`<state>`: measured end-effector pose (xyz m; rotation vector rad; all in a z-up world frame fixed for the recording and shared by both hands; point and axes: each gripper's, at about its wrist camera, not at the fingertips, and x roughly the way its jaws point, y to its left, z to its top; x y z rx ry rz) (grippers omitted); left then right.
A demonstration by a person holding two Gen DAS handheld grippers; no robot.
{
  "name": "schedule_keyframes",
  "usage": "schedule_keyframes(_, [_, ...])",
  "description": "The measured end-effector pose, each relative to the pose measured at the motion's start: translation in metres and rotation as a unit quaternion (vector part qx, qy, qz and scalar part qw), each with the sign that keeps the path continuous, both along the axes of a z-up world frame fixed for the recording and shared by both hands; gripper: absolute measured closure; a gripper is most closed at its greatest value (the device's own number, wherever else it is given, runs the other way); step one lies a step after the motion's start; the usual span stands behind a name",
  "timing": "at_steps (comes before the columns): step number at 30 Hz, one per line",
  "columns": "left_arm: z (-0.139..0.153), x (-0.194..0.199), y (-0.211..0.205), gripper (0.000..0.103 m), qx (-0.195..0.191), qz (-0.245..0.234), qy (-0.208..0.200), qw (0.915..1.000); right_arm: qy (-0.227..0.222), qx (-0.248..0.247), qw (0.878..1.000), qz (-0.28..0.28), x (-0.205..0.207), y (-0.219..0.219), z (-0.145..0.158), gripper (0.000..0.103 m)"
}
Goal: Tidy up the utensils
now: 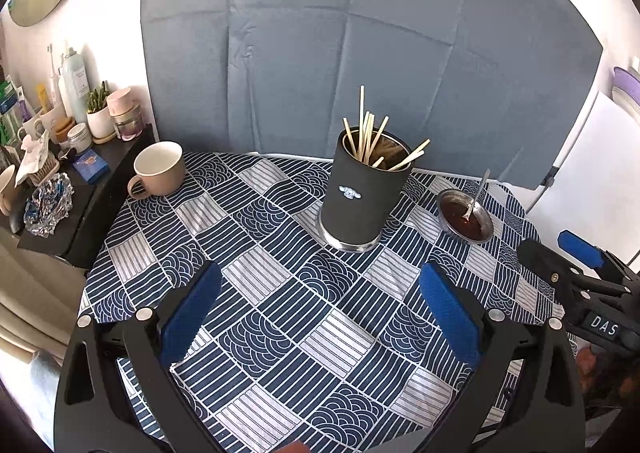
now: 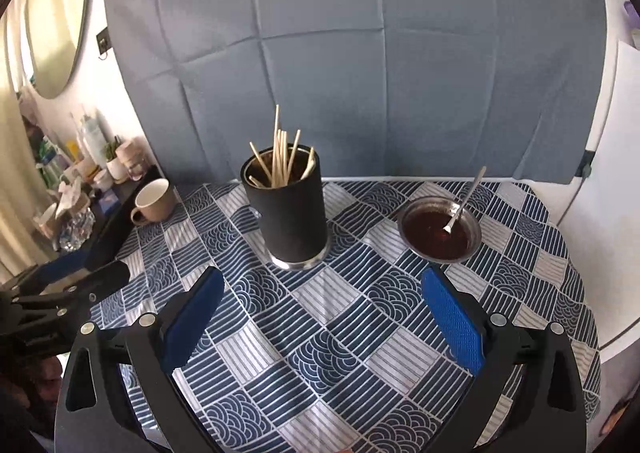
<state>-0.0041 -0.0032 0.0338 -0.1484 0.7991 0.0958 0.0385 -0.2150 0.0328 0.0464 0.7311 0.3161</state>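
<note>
Black gripper [image 1: 320, 305], blue pads [image 1: 450, 313], "DAS" label [image 1: 604, 326]

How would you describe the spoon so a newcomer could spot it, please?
On the patterned tablecloth, right of the black holder, sits a small bowl of dark sauce. The spoon leans in it, the only metal utensil; the holder's sticks are pale wood.

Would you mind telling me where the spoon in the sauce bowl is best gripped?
Probably the spoon by its upper handle, coming from above with the right gripper, which is nearer. Its head sits in the dark sauce in the bowl, while the handle leans free above the far rim.
</note>
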Motion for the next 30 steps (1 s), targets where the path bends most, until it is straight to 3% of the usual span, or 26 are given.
schedule_keyframes(30, [-0.006,-0.005,-0.004,0.006,0.002,-0.004,0.018,0.9998,0.017,0.002,1.0,-0.013,-0.003,-0.003,-0.011,0.008])
